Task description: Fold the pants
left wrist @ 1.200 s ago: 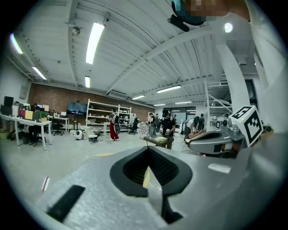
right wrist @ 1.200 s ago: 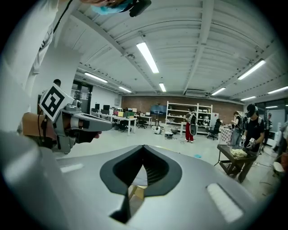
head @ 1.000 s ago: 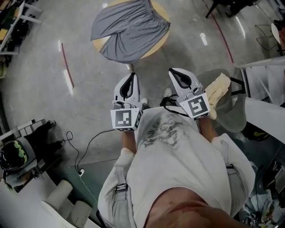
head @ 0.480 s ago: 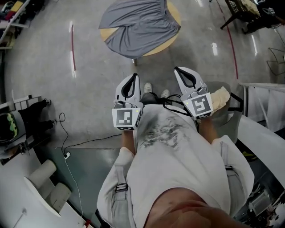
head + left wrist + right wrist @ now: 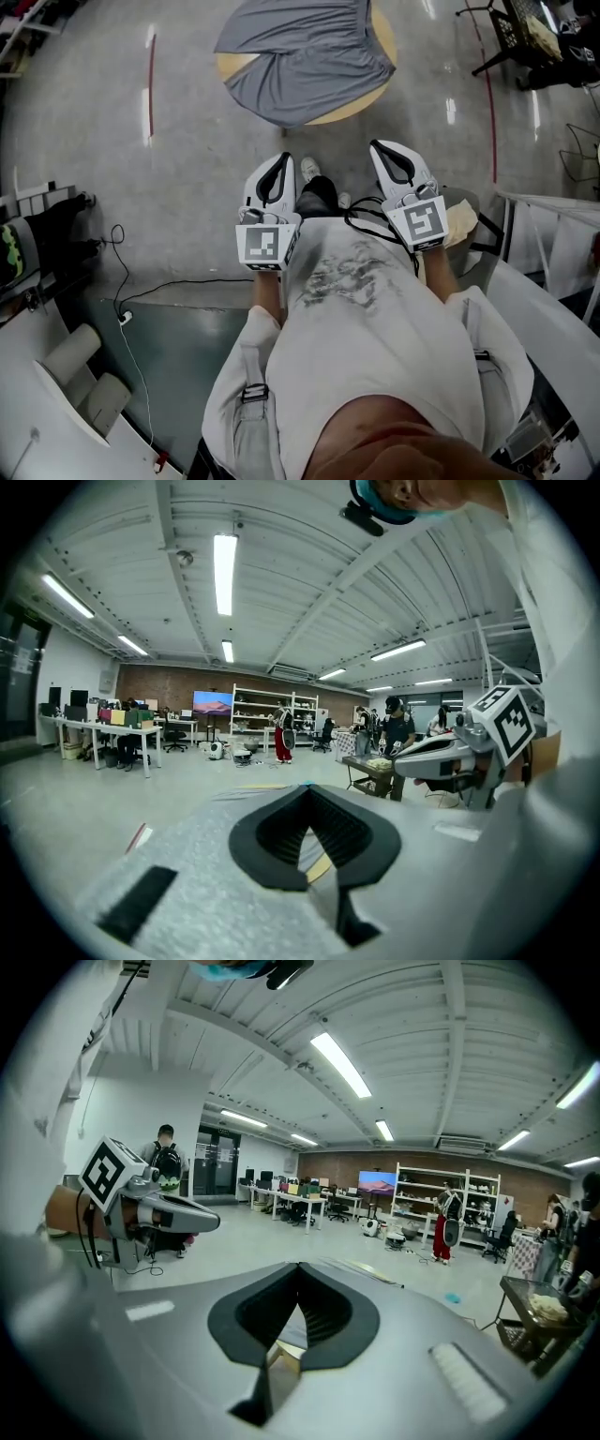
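Note:
Grey pants [image 5: 305, 56] lie spread and rumpled over a round wooden table [image 5: 361, 98] at the top of the head view, one part hanging over the near edge. My left gripper [image 5: 278, 159] and right gripper [image 5: 384, 147] are held side by side in front of my chest, short of the table and apart from the pants. Both are shut and hold nothing. In the left gripper view the left gripper [image 5: 307, 791] has its jaws together, with the right gripper [image 5: 450, 759] beside it. The right gripper view shows the right gripper [image 5: 298, 1267] shut too, and the left gripper [image 5: 173, 1211] at its left.
A black cable [image 5: 159, 292] runs over the grey floor at the left, near white equipment [image 5: 56, 375]. A red tape line [image 5: 150, 80] marks the floor left of the table. A cream cloth [image 5: 466, 220] lies on a grey seat at the right, beside white furniture [image 5: 553, 244].
The whole view has shifted: the table with the pants now sits further right and nearer the top edge. Both grippers stay shut in front of the chest.

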